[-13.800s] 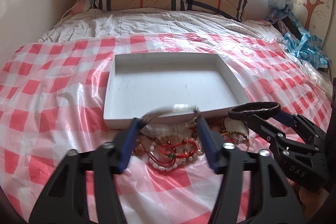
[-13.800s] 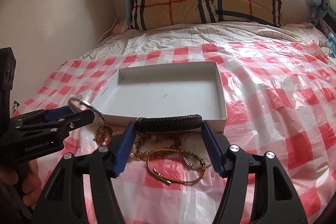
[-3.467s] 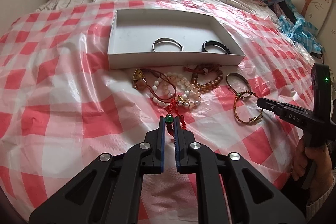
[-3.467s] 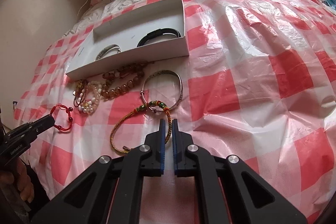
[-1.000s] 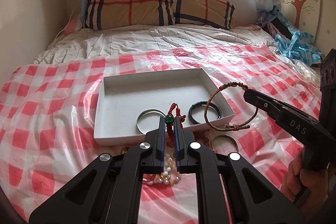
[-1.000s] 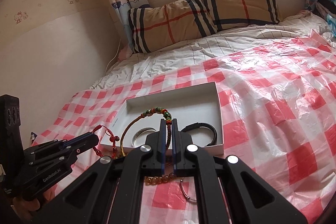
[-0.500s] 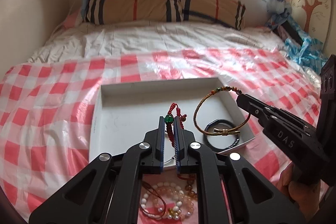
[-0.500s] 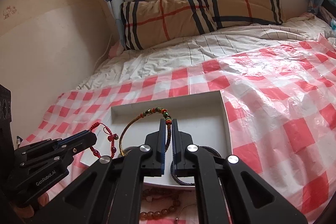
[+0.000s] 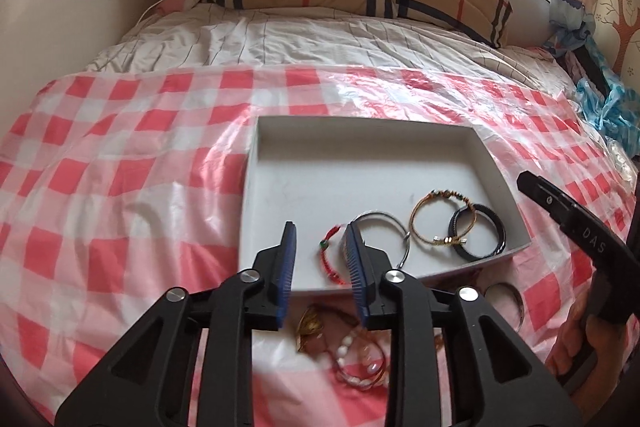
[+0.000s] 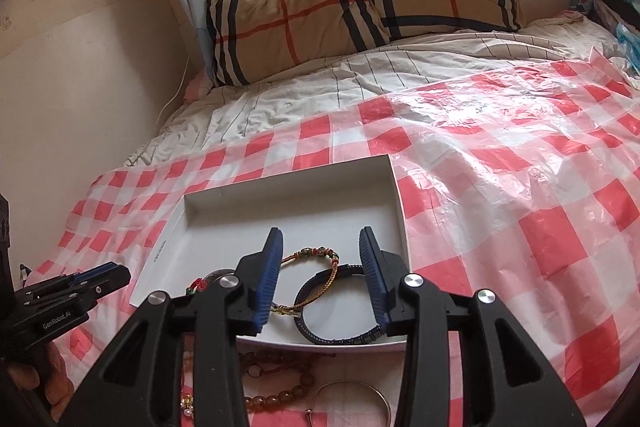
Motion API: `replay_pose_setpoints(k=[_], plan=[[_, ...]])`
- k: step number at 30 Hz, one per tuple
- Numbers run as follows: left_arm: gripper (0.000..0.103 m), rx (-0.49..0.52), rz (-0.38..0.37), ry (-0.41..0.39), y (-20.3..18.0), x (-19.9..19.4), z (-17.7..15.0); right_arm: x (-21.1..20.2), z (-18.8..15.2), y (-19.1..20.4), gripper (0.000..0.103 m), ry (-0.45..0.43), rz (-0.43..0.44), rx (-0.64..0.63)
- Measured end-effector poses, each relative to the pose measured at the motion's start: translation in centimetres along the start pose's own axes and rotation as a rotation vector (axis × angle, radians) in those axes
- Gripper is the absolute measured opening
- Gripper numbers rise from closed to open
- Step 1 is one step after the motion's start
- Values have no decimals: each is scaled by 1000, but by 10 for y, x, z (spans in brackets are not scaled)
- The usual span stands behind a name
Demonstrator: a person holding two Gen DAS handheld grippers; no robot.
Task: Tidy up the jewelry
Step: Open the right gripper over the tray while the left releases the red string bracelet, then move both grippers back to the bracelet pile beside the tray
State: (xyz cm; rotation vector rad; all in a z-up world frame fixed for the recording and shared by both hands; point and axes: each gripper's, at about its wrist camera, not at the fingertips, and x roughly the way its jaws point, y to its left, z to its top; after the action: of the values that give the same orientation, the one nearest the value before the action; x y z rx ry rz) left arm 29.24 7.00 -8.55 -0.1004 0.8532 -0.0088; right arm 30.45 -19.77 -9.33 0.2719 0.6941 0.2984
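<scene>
From the left wrist view, the shallow white cardboard tray [image 9: 256,167] lies on the bed's red-and-white checked plastic sheet [image 9: 100,195] and holds four pieces: a red woven cord bracelet [image 9: 330,261], a thin silver metal bangle [image 9: 394,227], a gold-brown braided cord bracelet with coloured beads [image 9: 440,221] and a black braided leather bracelet [image 9: 480,233]. By my reading the sorting is partly done; a heap of pearl and amber bead bracelets [image 9: 356,359] waits outside the tray, at six o'clock of its near wall. The left hand-held gripper [image 9: 320,255] hangs over the tray's near edge with its blue fingers spread and nothing between them but air, the red cord bracelet lying just below the gap. From the right wrist view, the right hand-held gripper [image 10: 320,267] is likewise spread wide and empty above the tray's near right corner; the gold-brown bracelet [image 10: 316,255] and the black one [image 10: 340,307] lie in the tray beneath it, overlapping. At six o'clock outside the tray, amber beads [image 10: 276,391] and another thin silver bangle [image 10: 352,399] are left to collect.
</scene>
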Motion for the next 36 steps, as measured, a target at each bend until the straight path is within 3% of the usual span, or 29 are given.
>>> replay_pose_setpoints(k=[5, 9, 17, 23, 26, 31, 34, 36], plan=[[30, 17, -21, 43, 7, -15, -22, -15, -11, 0, 47, 32, 18, 18], [42, 91, 2, 88, -2, -11, -44, -27, -25, 4, 51, 75, 27, 38], [42, 127, 45, 148, -2, 24, -54, -9, -61, 20, 51, 234, 20, -42], [42, 129, 36, 176, -2, 40, -52, 18, -76, 54, 51, 316, 167, -155], [42, 146, 36, 188, -3, 45, -52, 41, -87, 58, 52, 458, 197, -181], [42, 163, 25, 206, -1, 46, -54, 9, -93, 43, 61, 566, 185, -234], [42, 163, 20, 203, 0, 44, -54, -19, -96, 26, 69, 561, 188, -198], [42, 159, 22, 205, 0, 46, -54, -33, -96, 19, 69, 521, 196, -176]])
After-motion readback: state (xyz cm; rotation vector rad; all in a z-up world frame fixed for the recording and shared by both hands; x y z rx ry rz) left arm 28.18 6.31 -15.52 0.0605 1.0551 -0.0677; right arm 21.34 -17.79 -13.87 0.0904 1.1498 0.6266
